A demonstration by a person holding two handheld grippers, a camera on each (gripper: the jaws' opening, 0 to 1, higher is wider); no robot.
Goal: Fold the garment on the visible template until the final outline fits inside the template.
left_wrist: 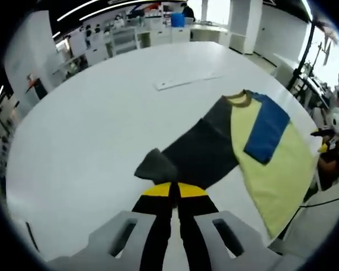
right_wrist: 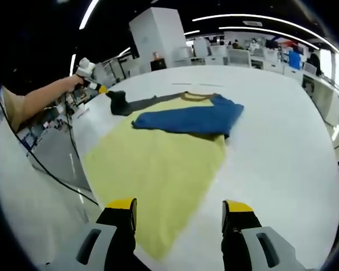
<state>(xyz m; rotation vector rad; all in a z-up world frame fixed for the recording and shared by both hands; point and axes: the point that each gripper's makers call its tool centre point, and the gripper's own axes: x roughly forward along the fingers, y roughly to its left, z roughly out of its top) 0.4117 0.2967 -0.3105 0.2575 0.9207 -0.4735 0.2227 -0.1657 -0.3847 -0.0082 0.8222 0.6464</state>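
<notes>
Left gripper view has the left claw [left_wrist: 170, 195] pinching the shirt's [left_wrist: 254, 152] dark sleeve [left_wrist: 155, 166] on the white surface [left_wrist: 101, 124], right claw [right_wrist: 181, 217] spread near the hem, so I'd carry that sleeve across flat, no bunching.

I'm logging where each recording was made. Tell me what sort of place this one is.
Probably a lab or open-plan workroom set up for recordings. A big white table holds a yellow, blue and grey shirt, rows of desks stand behind it, and strip lights run along the dark ceiling.
</notes>
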